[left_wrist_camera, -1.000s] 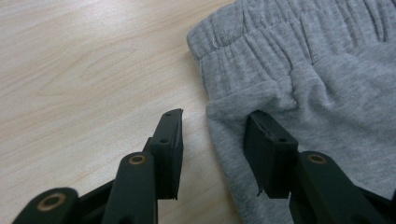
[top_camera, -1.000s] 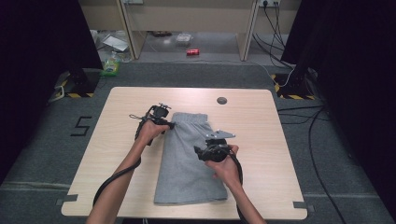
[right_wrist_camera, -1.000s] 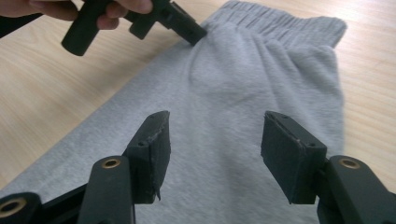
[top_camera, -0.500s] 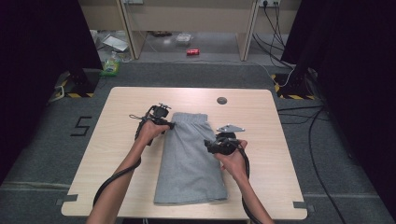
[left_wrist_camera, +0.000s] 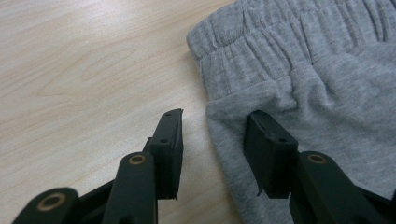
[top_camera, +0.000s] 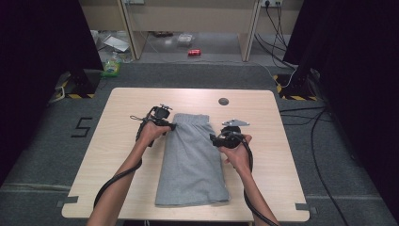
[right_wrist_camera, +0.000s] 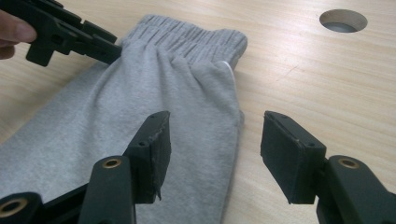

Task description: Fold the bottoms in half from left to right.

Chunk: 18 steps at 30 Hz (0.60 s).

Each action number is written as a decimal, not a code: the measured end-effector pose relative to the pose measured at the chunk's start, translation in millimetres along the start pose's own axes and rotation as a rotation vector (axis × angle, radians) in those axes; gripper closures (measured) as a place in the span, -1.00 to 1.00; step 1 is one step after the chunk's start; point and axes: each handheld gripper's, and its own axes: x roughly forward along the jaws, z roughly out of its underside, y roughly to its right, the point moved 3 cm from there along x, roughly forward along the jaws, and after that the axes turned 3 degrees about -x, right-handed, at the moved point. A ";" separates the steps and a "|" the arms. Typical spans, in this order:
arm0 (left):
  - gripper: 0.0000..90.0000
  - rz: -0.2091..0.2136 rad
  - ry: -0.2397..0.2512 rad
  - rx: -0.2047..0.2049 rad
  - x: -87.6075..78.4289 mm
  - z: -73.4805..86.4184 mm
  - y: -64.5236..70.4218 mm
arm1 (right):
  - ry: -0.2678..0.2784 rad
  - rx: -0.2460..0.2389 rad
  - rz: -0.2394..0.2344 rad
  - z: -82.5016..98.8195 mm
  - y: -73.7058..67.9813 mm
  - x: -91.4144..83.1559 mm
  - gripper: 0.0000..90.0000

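Note:
A folded grey sweat garment [top_camera: 190, 165] lies lengthwise on the wooden table [top_camera: 122, 155], with its elastic waistband at the far end. My left gripper [top_camera: 171, 126] rests at the garment's left edge just below the waistband. Its jaws are open [left_wrist_camera: 217, 135], one over bare wood and one on the grey fabric [left_wrist_camera: 327, 84]. My right gripper [top_camera: 214, 139] sits at the garment's right edge. It is open [right_wrist_camera: 215, 140] and straddles that edge, the left jaw over the cloth [right_wrist_camera: 140, 93] and the right jaw over the table. The left gripper [right_wrist_camera: 70, 35] appears far off in the right gripper view.
A round cable hole [top_camera: 223, 101] [right_wrist_camera: 343, 19] sits in the table beyond the waistband. Bare wood flanks the garment on both sides. On the floor beyond the table lie a red can [top_camera: 194, 52], a green bag [top_camera: 111, 68] and cables [top_camera: 301, 80].
My right gripper has moved right and slightly away, from over the middle of the garment to its right edge. The left gripper and the garment have stayed put.

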 end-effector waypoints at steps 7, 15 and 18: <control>0.27 -0.001 -0.006 -0.002 0.0 -0.6 0.2 | 0.004 0.008 0.001 -3.9 5.5 5.0 -0.04; 0.27 0.000 -0.006 -0.001 0.0 -0.6 0.0 | 0.001 0.014 -0.004 -11.3 8.2 15.1 -0.03; 0.27 0.002 -0.009 0.000 0.1 -1.1 -0.2 | -0.002 0.007 0.011 -15.7 10.4 16.8 -0.03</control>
